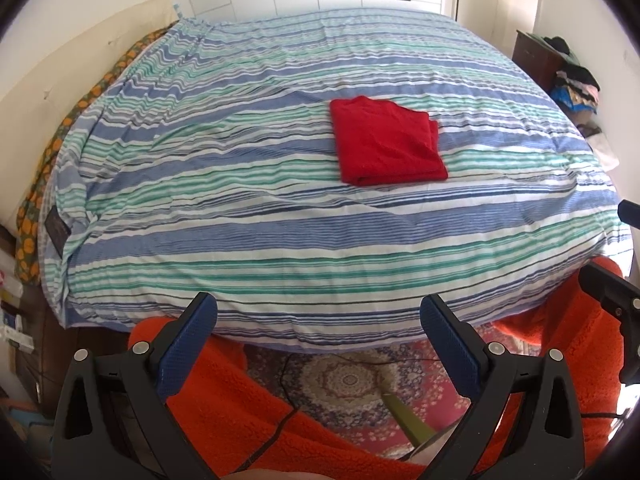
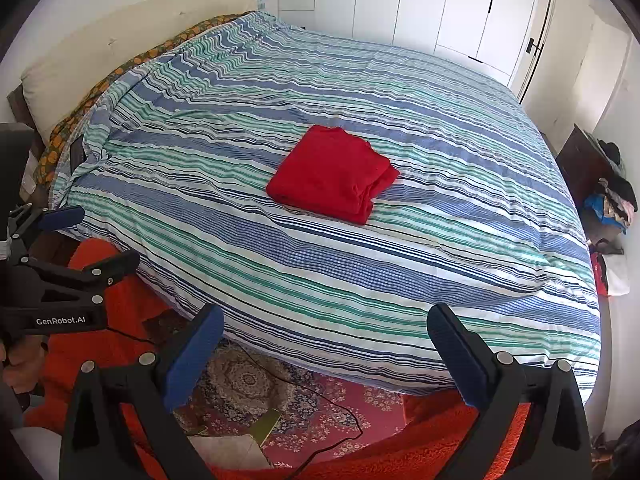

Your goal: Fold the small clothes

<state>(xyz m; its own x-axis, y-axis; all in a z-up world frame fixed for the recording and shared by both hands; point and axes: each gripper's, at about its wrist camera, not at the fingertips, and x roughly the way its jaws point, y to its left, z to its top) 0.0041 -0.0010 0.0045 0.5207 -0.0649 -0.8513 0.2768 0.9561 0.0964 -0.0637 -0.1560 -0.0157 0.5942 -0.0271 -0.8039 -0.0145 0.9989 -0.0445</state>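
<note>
A red garment [image 1: 386, 142] lies folded into a neat square on the striped bed cover [image 1: 240, 208], a little right of the middle. It also shows in the right wrist view [image 2: 334, 174]. My left gripper [image 1: 318, 308] is open and empty, held back off the bed's near edge, well short of the garment. My right gripper [image 2: 326, 322] is open and empty too, likewise off the near edge. The left gripper also shows at the left of the right wrist view [image 2: 84, 236].
The bed fills most of both views, with a cream headboard [image 2: 120, 40] at the left. A patterned rug [image 1: 352, 384] and a black cable [image 2: 340, 404] lie on the floor below. A dark side table [image 2: 584, 168] with piled clothes [image 2: 614, 200] stands at the right. White wardrobe doors [image 2: 440, 4] line the far wall.
</note>
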